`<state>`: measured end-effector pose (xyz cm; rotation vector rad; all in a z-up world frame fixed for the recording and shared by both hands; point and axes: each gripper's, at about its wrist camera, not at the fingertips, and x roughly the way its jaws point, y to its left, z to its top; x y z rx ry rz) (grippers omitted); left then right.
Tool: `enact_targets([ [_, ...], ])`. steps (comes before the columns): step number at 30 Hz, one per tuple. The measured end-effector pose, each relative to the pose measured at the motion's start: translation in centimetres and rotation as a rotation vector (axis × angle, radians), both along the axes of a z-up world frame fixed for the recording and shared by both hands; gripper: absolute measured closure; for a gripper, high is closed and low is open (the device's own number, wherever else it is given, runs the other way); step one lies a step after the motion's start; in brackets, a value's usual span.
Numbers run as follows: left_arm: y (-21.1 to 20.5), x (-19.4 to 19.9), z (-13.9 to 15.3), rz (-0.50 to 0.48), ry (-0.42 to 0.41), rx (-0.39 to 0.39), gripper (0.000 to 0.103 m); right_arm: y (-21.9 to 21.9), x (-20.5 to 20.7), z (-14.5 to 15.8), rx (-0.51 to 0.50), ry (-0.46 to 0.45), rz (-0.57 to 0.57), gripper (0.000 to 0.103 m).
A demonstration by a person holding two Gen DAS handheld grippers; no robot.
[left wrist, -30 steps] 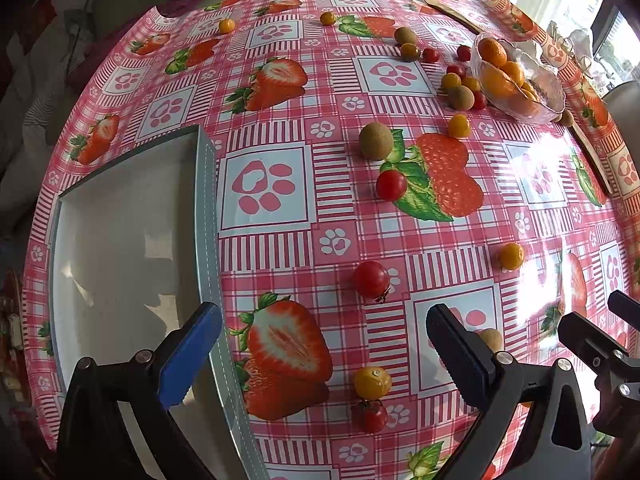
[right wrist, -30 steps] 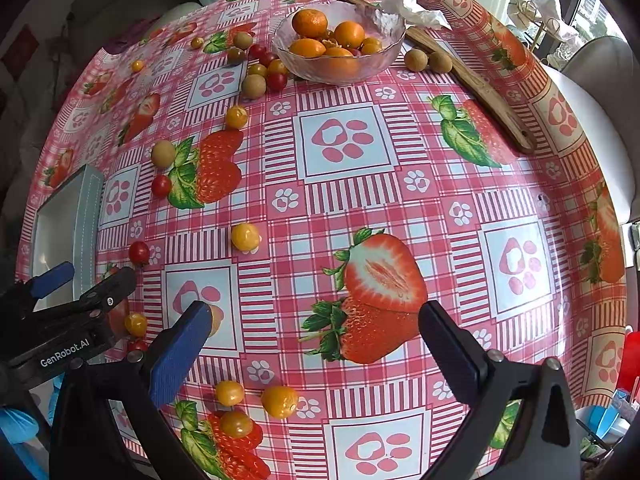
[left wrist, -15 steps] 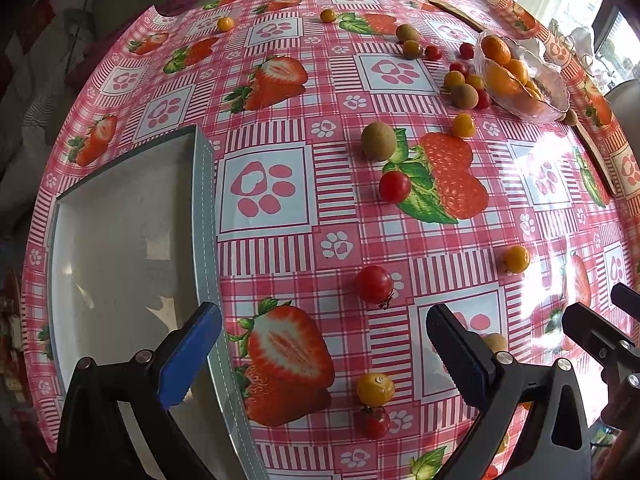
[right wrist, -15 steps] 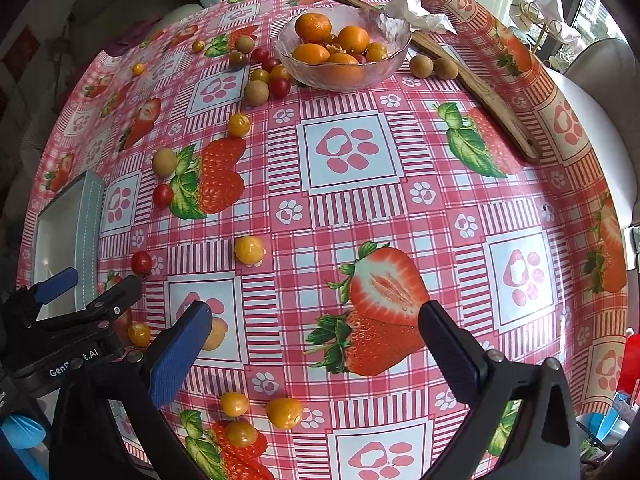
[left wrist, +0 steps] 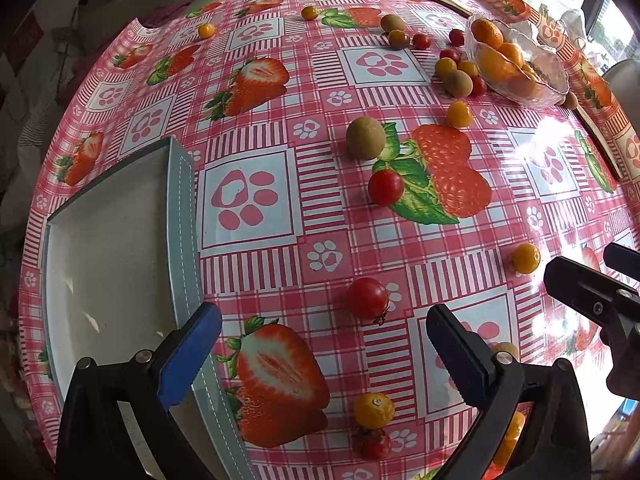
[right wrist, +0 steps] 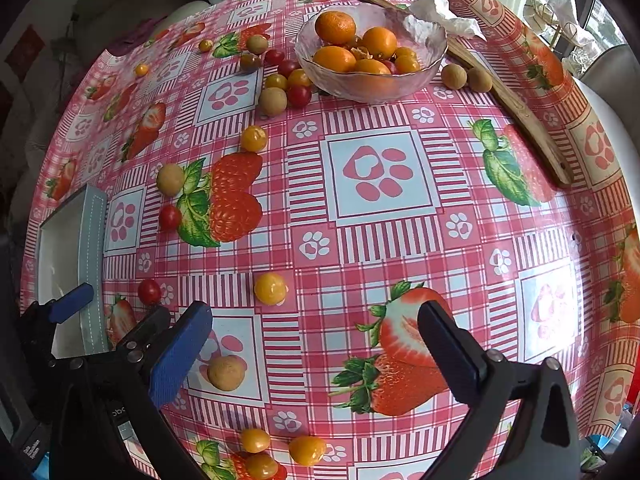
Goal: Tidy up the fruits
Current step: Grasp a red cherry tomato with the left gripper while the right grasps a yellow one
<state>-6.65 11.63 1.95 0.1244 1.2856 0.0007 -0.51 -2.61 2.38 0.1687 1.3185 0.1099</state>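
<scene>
A grey stitched-rim tray (left wrist: pixel 182 216) lies leftmost by the wide-open, empty left gripper (left wrist: pixel 324 344), smooth round fruits (right wrist: pixel 270 288) dot the glossy tablecloth (right wrist: pixel 380 240), and the equally spread, empty right gripper (right wrist: pixel 316 344) has edged nearer the ribbed glass bowl (right wrist: pixel 370 86).
</scene>
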Motion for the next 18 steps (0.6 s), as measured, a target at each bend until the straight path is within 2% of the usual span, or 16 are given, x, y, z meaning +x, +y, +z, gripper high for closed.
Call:
enact_targets([
  [3, -0.2, 0.1, -0.2, -0.012, -0.006, -0.001, 0.000, 0.6, 0.6, -0.5, -0.004, 0.015, 0.021, 0.009],
  [6, -0.3, 0.3, -0.5, -0.021, 0.010, -0.005, 0.018, 1.2, 1.0, -1.3, -0.007, 0.043, 0.053, 0.026],
  [9, -0.3, 0.5, -0.9, -0.016, 0.021, -0.012, 0.018, 1.8, 1.2, -2.1, -0.007, 0.073, 0.077, 0.036],
  [11, -0.3, 0.5, -1.0, -0.022, 0.019, -0.016, 0.021, 2.4, 1.2, -2.1, -0.038, 0.060, 0.100, 0.041],
  [14, -0.6, 0.5, -0.8, -0.032, 0.014, -0.040, 0.034, 3.0, 1.2, -2.1, -0.065, 0.056, 0.120, 0.055],
  [16, -0.7, 0.6, -0.7, -0.033, 0.012, -0.062, 0.052, 3.4, 1.2, -2.1, -0.099, 0.050, 0.138, 0.075],
  [17, -0.8, 0.5, -0.6, -0.034, 0.012, -0.078, 0.057, 3.6, 1.1, -2.0, -0.108, 0.047, 0.148, 0.080],
  [18, -0.9, 0.5, -0.6, -0.036, 0.013, -0.096, 0.067, 3.8, 1.1, -2.0, -0.113, 0.046, 0.156, 0.083],
])
